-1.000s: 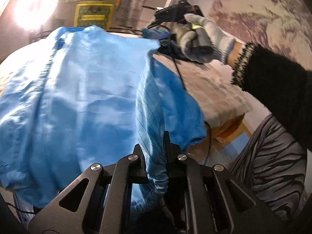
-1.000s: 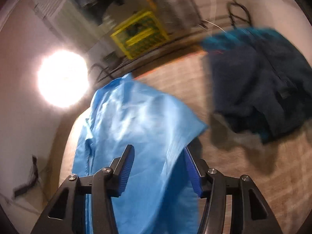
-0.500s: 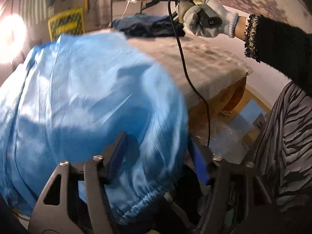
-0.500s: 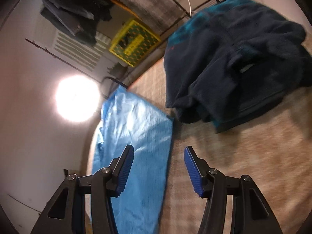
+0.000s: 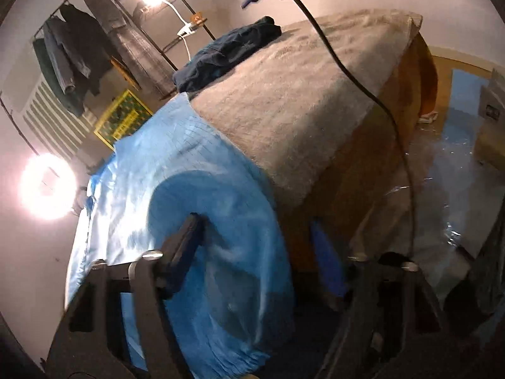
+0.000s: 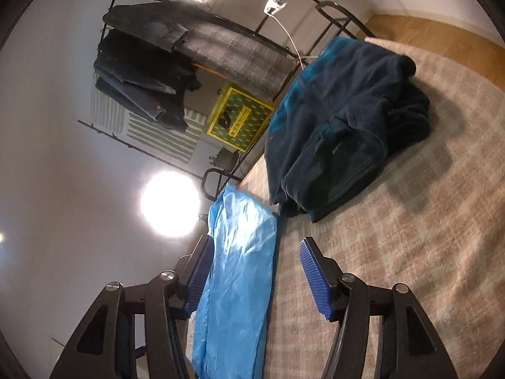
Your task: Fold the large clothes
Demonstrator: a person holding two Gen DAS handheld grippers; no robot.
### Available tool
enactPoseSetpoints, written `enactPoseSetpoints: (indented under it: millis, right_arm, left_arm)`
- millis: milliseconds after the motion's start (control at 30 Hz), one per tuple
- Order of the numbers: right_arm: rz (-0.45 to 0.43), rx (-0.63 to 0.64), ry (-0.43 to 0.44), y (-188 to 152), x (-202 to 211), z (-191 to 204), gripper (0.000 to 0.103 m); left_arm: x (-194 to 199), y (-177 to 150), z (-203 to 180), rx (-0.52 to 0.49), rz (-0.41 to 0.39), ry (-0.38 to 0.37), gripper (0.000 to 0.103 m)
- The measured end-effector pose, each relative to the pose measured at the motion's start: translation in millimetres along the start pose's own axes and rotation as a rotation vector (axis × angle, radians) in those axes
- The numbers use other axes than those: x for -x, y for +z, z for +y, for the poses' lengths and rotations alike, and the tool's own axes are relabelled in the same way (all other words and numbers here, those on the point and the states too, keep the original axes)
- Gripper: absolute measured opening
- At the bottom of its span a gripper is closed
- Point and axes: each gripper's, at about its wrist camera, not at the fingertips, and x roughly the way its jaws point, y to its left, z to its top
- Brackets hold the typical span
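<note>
Right now the light blue garment [image 5: 176,189] lies spread along the near edge of the beige-covered table [image 5: 303,101], its gathered hem hanging over the side. That hem bulges up between the jaws of the left gripper [image 5: 255,249], which are closing but not yet pressing it. Over at the right gripper [image 6: 252,271], the jaws are spread apart, the garment's edge lying below them, ungripped

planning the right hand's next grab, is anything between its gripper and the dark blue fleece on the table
Nothing visible. Ahead of the right gripper lies only bare beige table cover up to the dark fleece. The light blue garment lies along the gripper's left side, its far end close to the fleece.
</note>
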Motion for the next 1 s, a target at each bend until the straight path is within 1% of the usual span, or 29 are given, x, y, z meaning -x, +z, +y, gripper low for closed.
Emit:
enactPoseSetpoints:
  millis: [33,67,100,167,233,267,367,467,600,633,667,700,733,767,833,933,1000]
  right_arm:
    - [0.011,0.001,-0.003,-1,-5,0,0.060]
    - [0.026,0.004,-0.007,-2,-13,0,0.060]
    - [0.038,0.006,-0.008,-3,-21,0,0.060]
    - [0.081,0.014,-0.009,-9,-43,2,0.060]
    - [0.140,0.029,-0.029,-19,-72,5,0.060]
    - [0.167,0.040,-0.043,-24,-84,7,0.060]
    - [0.260,0.083,-0.105,-41,-127,14,0.060]
    - [0.324,0.082,-0.124,-55,-163,18,0.063]
    - [0.350,0.059,-0.118,-62,-196,24,0.066]
    - [0.357,0.069,-0.134,-64,-205,27,0.062]
    - [0.365,0.084,-0.149,-65,-210,30,0.052]
    - [0.377,0.113,-0.196,-67,-220,35,0.042]
    - [0.382,0.130,-0.227,-69,-226,39,0.023]
    - [0.383,0.144,-0.252,-71,-231,43,0.009]
    - [0.371,0.161,-0.292,-72,-238,50,0.000]
    - [0.346,0.204,-0.327,-73,-246,75,0.000]
    - [0.333,0.255,-0.360,-74,-249,95,0.000]
  left_arm:
    - [1,0,6,0.006,-0.007,0.013,0.033]
    - [3,1,17,0.027,-0.005,-0.013,0.021]
    - [4,2,25,0.053,0.004,-0.052,0.015]
    - [8,4,41,0.116,0.022,-0.118,0.006]
    - [16,7,57,0.209,0.020,-0.179,0.005]
    - [20,9,68,0.277,0.022,-0.220,0.004]
    - [27,11,91,0.423,0.020,-0.300,0.004]
    - [30,10,109,0.504,0.018,-0.336,0.004]
    - [31,6,118,0.554,0.020,-0.363,0.003]
    - [31,6,118,0.558,0.020,-0.365,0.003]
    - [32,5,119,0.564,0.017,-0.367,0.003]
    - [33,3,119,0.570,0.017,-0.370,0.003]
    - [33,2,119,0.576,0.017,-0.375,0.003]
    - [32,1,121,0.584,0.017,-0.378,0.003]
    - [34,-5,122,0.609,0.017,-0.390,0.003]
    - [35,-15,132,0.677,0.022,-0.419,0.003]
    - [35,-22,140,0.726,0.025,-0.432,0.003]
